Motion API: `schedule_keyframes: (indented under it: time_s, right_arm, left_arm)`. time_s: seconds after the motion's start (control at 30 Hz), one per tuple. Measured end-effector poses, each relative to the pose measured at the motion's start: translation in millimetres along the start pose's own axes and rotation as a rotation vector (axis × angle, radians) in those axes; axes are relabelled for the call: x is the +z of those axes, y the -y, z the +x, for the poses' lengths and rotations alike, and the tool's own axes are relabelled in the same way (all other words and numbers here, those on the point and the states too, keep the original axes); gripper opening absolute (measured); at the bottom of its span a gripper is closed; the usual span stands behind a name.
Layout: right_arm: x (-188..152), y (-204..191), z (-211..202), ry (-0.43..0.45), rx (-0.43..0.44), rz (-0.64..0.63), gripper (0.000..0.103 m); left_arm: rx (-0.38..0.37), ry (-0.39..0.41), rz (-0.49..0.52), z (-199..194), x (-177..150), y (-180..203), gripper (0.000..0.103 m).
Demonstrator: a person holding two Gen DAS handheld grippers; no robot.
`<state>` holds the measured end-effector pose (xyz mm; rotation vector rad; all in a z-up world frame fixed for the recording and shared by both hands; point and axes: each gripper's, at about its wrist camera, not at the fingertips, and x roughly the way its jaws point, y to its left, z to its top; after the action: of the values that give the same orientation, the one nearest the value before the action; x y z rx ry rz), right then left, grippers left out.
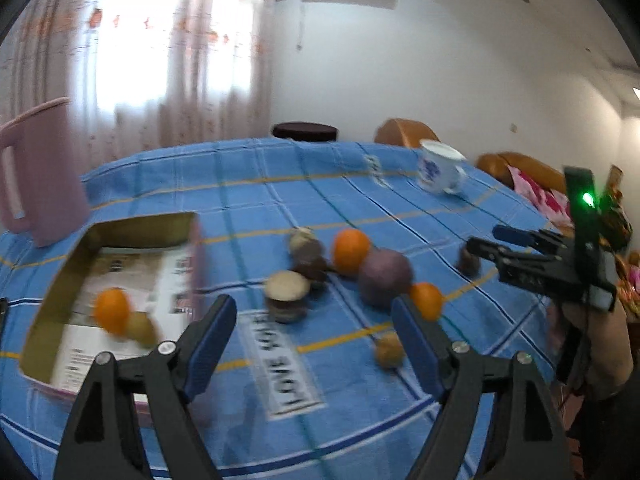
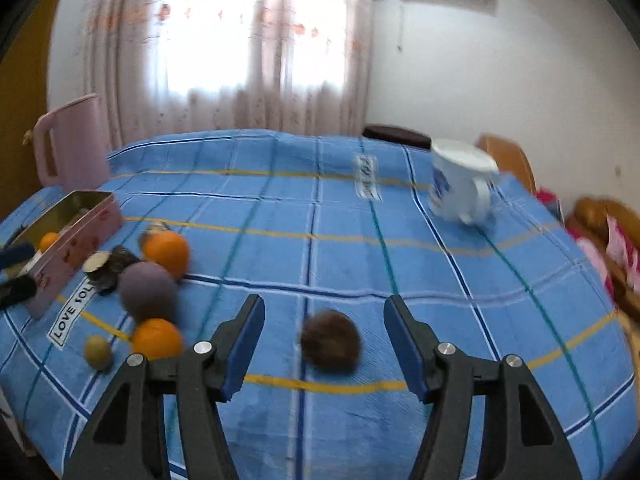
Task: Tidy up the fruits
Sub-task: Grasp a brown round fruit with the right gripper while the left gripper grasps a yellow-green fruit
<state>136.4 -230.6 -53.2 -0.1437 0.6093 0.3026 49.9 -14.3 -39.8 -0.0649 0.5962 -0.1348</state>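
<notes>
Blue checked cloth (image 2: 320, 208) covers the tabletop. A pink jug (image 1: 44, 172) stands behind the open box (image 1: 56, 276); a white mug (image 2: 460, 184) sits well apart at far right. The box holds an orange (image 1: 112, 310) and a yellowish fruit (image 1: 140, 326). Loose fruits cluster near it: two oranges (image 1: 351, 250), a purple ball (image 1: 384, 276), dark pieces. A brown fruit (image 2: 330, 338) lies between the right hand-held gripper's (image 2: 324, 344) spread fingers, untouched. The left hand-held gripper (image 1: 314, 338) is spread wide, empty.
</notes>
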Motion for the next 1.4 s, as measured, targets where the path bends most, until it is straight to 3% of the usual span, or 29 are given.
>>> schedule_keyframes:
  time_s: [0.2,0.43,0.57,0.67,1.13,1.4]
  right_arm:
    - [0.9,9.0,9.5,-0.075,0.044,0.028,0.063]
    - [-3.1,13.8,28.0,-0.162,0.097,0.047,0.063]
    - [-4.4,13.6,33.8,-0.195,0.119,0.048,0.044]
    - [-5.2,12.1,34.0,-0.199,0.129,0.044,0.042]
    - [-4.7,8.1,14.4,-0.088,0.147,0.019,0.042]
    - [-4.9,6.2,-2.2,0.004,0.135,0.015,0.042]
  left_arm:
    - [-0.057,-0.08,0.04,22.4,-8.7,29.7,0.075]
    - [-0.114,-0.183,0.051,46.5,-14.1,39.3,0.05]
    - [-0.153,-0.217,0.042,51.9,-14.5,38.1,0.043]
    - [-0.175,-0.233,0.03,54.3,-15.8,37.0,0.032]
    - [-0.2,-0.211,0.023,45.0,-18.0,30.8,0.027]
    - [-0.188,-0.132,0.017,30.9,-17.9,26.1,0.026]
